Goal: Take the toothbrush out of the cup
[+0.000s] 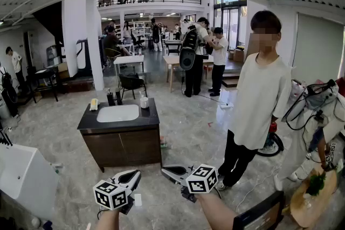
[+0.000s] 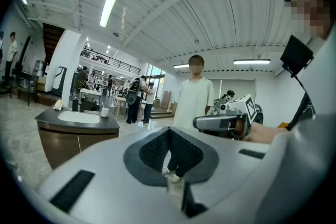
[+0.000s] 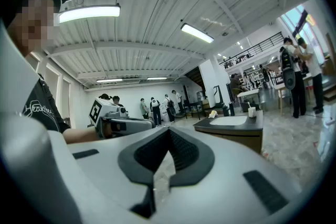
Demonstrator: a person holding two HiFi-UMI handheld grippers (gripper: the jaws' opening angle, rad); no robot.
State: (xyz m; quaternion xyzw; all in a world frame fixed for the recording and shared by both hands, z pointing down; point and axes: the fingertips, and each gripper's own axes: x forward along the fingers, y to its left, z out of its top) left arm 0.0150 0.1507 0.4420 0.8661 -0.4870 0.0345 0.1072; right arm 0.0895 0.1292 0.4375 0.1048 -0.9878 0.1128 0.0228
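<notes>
A: Both grippers were shut and empty, the left gripper [image 1: 131, 176] and the right gripper [image 1: 169, 172], well short of the sink counter [image 1: 121, 146].

B: What could've gone wrong?

A: Arriving closed, they'd likely have toppled the cup [image 1: 144, 102] (back right corner, toothbrush [image 3: 249, 105] standing inside). Bottles [image 1: 111, 97] stood near its left; a bystander [image 1: 259, 94] stood off right.

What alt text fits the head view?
The white left gripper and right gripper, both shut and empty, hover before a dark wooden washstand bearing a white cup; a person in a pale shirt stands at right.
</notes>
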